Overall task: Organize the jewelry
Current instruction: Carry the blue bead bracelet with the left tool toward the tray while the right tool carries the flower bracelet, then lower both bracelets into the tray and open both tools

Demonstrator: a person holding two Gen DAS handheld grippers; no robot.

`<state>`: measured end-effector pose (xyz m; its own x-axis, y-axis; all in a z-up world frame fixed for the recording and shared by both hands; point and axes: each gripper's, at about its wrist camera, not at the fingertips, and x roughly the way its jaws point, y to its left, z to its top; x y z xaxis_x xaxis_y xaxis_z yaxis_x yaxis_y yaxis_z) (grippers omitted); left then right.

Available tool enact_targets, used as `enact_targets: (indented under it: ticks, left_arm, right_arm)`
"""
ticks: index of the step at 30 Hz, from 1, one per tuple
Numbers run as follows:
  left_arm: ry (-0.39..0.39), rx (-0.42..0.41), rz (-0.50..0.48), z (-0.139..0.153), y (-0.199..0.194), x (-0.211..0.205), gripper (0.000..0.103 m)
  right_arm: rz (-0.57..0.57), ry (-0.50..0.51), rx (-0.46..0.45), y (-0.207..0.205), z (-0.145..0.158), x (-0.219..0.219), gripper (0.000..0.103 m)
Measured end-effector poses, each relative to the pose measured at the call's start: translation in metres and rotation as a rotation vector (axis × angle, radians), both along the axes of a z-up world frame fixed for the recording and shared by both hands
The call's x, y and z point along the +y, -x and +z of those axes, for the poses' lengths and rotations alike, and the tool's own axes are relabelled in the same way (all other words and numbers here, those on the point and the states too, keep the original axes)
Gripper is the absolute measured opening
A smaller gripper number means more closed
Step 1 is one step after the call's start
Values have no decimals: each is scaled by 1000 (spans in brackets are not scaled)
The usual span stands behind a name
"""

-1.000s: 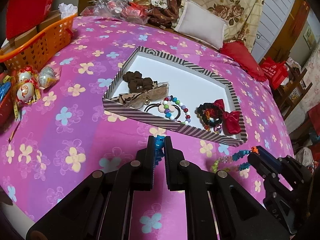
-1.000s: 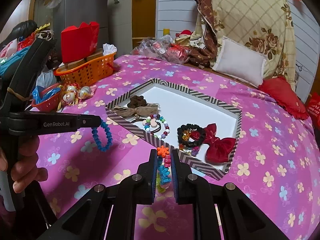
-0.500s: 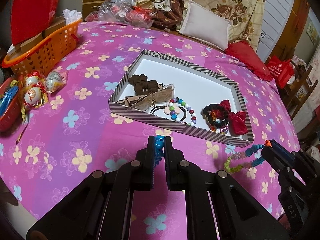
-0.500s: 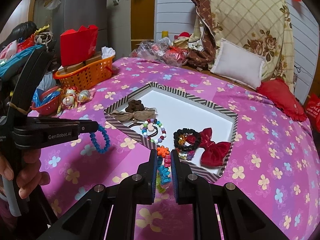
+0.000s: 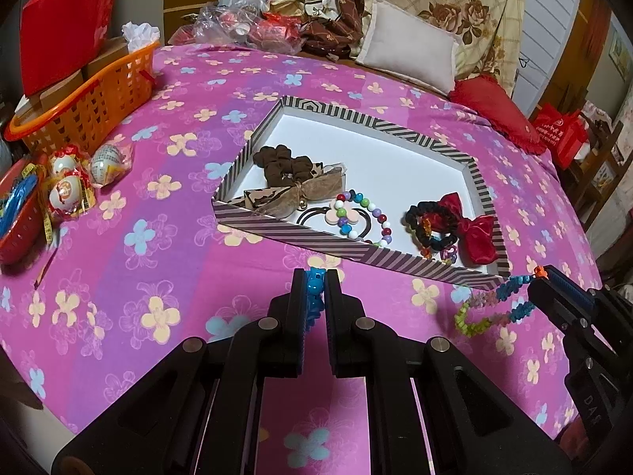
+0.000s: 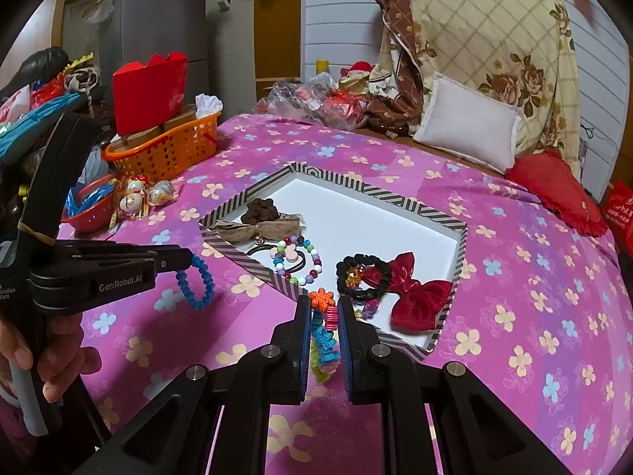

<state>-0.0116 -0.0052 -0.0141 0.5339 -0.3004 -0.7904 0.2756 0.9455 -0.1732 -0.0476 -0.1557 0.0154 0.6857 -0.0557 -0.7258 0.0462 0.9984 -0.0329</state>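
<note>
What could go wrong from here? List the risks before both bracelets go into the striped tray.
1. The blue bracelet dangles in a loop from the left claw; it may snag the striped tray near wall on the way in.
2. The multicolored bracelet in the right claw hangs right at the tray corner, where it could catch or drop outside.
3. The near tray side is crowded: the beaded bracelet and red bow scrunchie could tangle with new pieces.

We cannot see most of the blue bracelet point(image 5: 314, 297) in the left wrist view, since the left claw point(image 5: 315, 277) covers all but a strip of beads. The striped tray's point(image 5: 348, 243) near wall hides the lower edge of the beaded bracelet point(image 5: 364, 217). The red bowl point(image 5: 18, 221) is cut off at the frame's left edge.
</note>
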Motion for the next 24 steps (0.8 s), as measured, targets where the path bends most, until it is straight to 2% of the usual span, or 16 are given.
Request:
enact_targets:
  ticks: [10, 24]
  left_arm:
    - [21, 5, -20, 11, -6, -12, 7]
    - [30, 5, -21, 36, -40, -31, 7]
  right_arm:
    - [-12, -17, -3, -11, 5, -14, 12]
    - [-18, -23, -28, -45, 19, -27, 12]
